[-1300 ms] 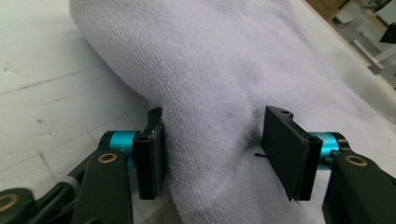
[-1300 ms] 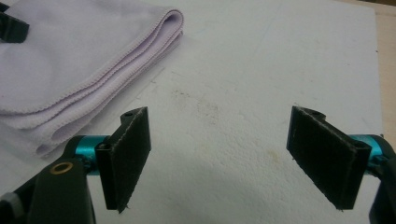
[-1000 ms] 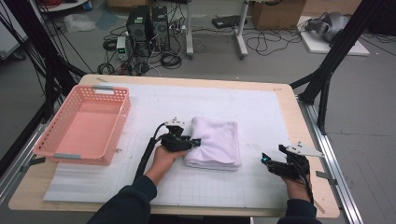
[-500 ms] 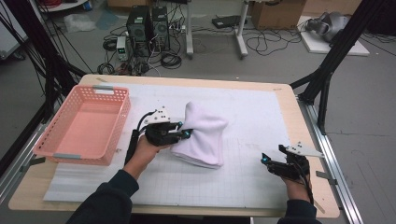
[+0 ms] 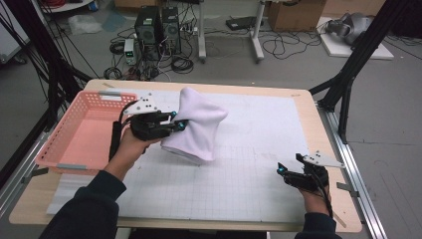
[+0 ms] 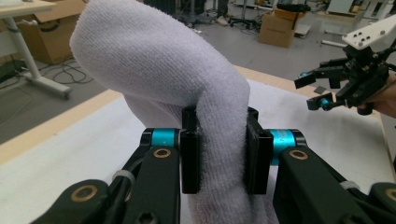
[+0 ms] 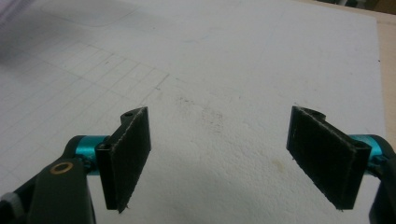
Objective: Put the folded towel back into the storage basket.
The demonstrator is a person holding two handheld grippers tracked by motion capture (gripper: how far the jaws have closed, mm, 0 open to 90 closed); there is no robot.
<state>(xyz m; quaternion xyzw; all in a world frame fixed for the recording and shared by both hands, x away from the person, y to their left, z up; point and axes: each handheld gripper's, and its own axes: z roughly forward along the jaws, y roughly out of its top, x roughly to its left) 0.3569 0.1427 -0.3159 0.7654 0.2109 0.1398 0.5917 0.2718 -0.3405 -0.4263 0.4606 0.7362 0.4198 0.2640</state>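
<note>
Left tongs (image 5: 181, 125) are pinching the white towel (image 5: 196, 127); keep that squeeze, carrying it over the pink basket (image 5: 82, 134). Right tongs (image 5: 288, 172) are idling open.

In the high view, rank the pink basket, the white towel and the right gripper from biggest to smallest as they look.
1. pink basket, the largest.
2. white towel, held off the mat by the left gripper, so it sits nearer the camera and may look slightly bigger than it is.
3. right gripper, clearly the smallest.
</note>
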